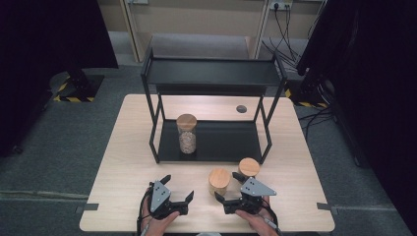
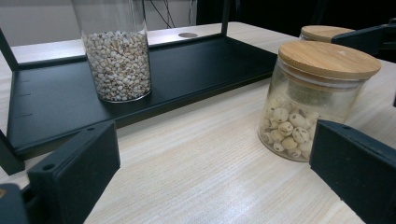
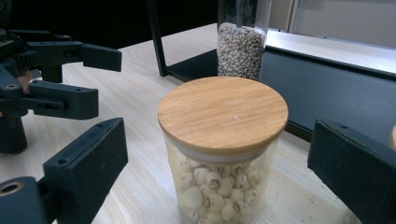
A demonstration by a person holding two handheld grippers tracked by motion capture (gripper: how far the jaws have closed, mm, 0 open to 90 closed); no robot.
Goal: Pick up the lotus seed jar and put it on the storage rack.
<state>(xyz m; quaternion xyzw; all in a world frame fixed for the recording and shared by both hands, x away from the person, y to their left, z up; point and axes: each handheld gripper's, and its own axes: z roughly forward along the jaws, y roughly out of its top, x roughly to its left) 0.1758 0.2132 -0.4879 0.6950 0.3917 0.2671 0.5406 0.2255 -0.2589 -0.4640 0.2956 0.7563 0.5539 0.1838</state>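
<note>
Right hand-held gripper [image 3: 219,172] open, jaws either side of short jar [image 3: 223,154] of pale seeds, upright on the table [image 1: 123,162] just ahead, not yet touched. Left hand-held gripper [image 1: 178,191] open, empty, farther off. Right hand nearer; I judge it the grasper.

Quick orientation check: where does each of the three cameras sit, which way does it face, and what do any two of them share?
High view: above the person's side, looking forward and down on the table and black shelf; both hands, left gripper and right gripper show.
Left gripper view: low between its open jaws, facing the tall grain jar and short jar.
Right gripper view: low, jaws either side of the short jar; left gripper beyond.
Shared: both gripper views show both jars.
</note>
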